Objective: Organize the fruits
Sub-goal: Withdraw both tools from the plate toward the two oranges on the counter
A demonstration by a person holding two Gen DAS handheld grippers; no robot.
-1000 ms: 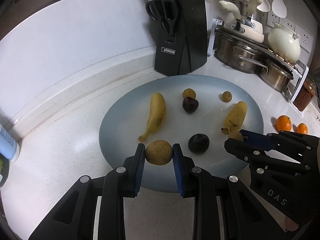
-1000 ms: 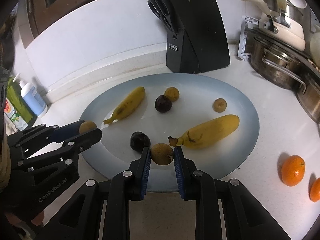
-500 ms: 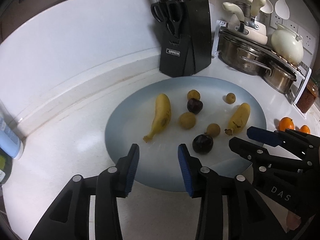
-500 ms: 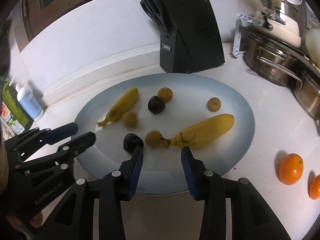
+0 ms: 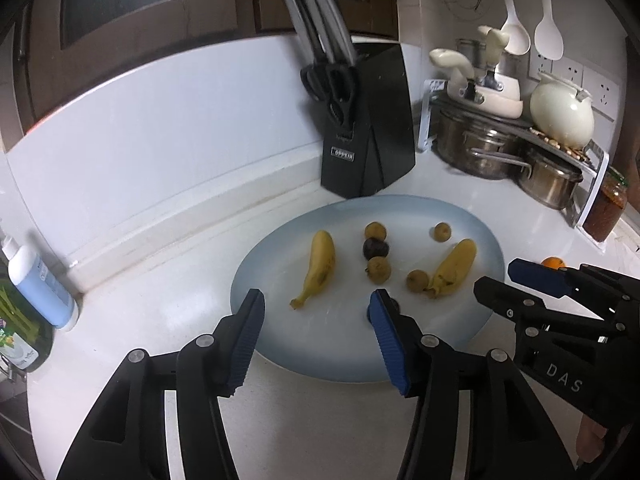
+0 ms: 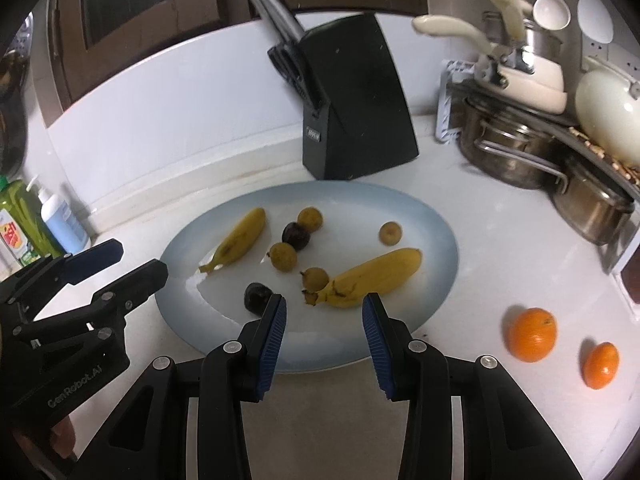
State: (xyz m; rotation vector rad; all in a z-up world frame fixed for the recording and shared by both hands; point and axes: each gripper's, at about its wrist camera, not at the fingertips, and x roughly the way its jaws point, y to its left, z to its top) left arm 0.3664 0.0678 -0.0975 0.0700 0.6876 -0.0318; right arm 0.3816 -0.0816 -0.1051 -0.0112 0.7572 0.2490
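**A:** What does the kitchen counter look like right now?

**B:** A large pale blue oval plate (image 6: 436,216) sits on a white countertop (image 6: 460,184), in front of a black knife block (image 6: 356,100). On the plate lie two bananas, the left banana (image 6: 240,236) and the right banana (image 6: 376,276), with two dark plums and four small yellow-brown round fruits among them.

**A:** What has just changed?

**B:** A second ago each gripper pinched one small yellow-brown fruit at the plate's near edge. Both are now let go. One released fruit (image 6: 283,256) rests beside the far plum (image 6: 296,236); the other released fruit (image 6: 315,278) lies touching the stem end of the right banana. The near plum (image 6: 258,298) sits just by the right gripper's left finger.

**A:** And the grippers?

**B:** The left gripper (image 5: 316,336) is empty, its jaws spreading wider, nothing between them. The right gripper (image 6: 324,334) is also empty, jaws parted moderately. Both have lifted back from the plate.

**A:** What does that mean for the job?

**B:** Likely two more fruits are placed. Two oranges, the larger orange (image 6: 532,334) and the smaller orange (image 6: 601,364), still sit on the counter right of the plate, probably next.
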